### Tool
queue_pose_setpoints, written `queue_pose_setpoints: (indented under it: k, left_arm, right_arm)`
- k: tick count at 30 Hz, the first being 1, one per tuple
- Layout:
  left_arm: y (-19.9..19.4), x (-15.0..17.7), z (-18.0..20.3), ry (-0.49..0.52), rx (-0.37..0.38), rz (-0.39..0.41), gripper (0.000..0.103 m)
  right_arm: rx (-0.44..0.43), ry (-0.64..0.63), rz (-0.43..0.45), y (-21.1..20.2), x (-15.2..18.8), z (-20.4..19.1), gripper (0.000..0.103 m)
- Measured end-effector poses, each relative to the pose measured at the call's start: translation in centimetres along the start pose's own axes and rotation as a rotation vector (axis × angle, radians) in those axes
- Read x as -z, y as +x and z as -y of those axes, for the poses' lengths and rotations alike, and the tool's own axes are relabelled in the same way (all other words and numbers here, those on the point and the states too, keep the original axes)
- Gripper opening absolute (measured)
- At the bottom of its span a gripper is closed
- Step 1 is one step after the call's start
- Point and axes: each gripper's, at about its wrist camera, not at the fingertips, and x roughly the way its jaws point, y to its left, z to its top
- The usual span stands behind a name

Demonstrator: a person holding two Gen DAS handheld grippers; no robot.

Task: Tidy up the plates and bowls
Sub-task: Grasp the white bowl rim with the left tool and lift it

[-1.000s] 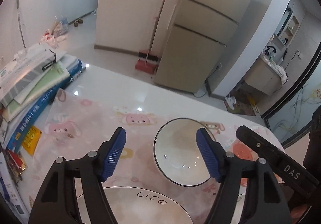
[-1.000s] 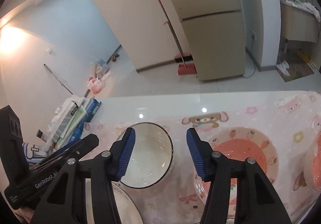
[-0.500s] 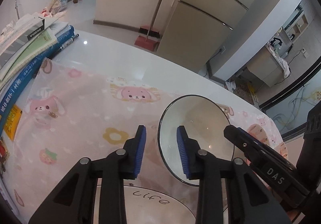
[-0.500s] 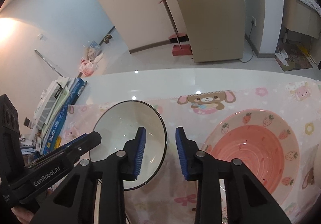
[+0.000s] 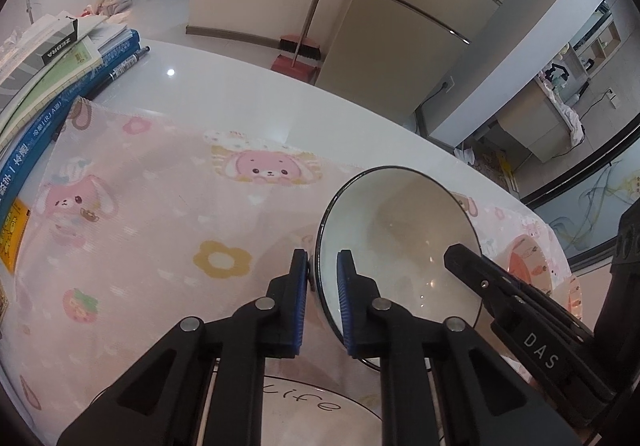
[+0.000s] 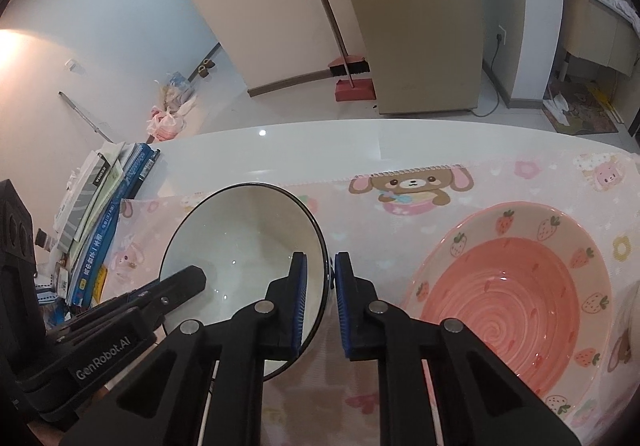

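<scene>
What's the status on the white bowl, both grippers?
Left gripper shut on white bowl's left rim. Right gripper closing on its right rim. Strawberry bowl alongside, apart. Nothing blocking.

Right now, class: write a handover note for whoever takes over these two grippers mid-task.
Left gripper: shut on the white bowl, at its left rim.
Right gripper: jaws closing, the bowl's right rim between them.
The bowl sits on the tablecloth, beyond the "life" plate; the pink strawberry bowl is to its right.
Done: bowl gripped.
Left: lift it, sort the rest.
</scene>
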Motion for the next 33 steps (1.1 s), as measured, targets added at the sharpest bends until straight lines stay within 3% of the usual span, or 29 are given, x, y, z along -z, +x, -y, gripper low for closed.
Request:
queue_pose_setpoints:
  k: [8, 18, 23, 26, 33]
  left_arm:
    - [0.0, 0.2, -0.2, -0.015, -0.009, 0.001, 0.011]
    - [0.7, 0.2, 0.4, -0.005, -0.020, -0.023, 0.012]
    - [1.1, 0.4, 0.5, 0.008, -0.048, -0.038, 0.012]
    - [0.9, 0.4, -0.3, -0.064, -0.035, -0.035, 0.012]
    - [-0.6, 0.2, -0.1, -0.049, -0.038, -0.005, 0.012]
  right_arm:
    - [0.054, -0.047, 0.004, 0.2, 0.3, -0.6, 0.010]
    - [0.149, -0.123, -0.001, 0.8, 0.8, -2.1, 0.010]
    - [0.125, -0.113, -0.041, 0.5, 0.7, -1.8, 0.013]
    - [0.081, -0.084, -0.059, 0.3, 0.6, -1.3, 0.013]
    - [0.037, -0.045, -0.078, -0.2, 0.5, -1.1, 0.013]
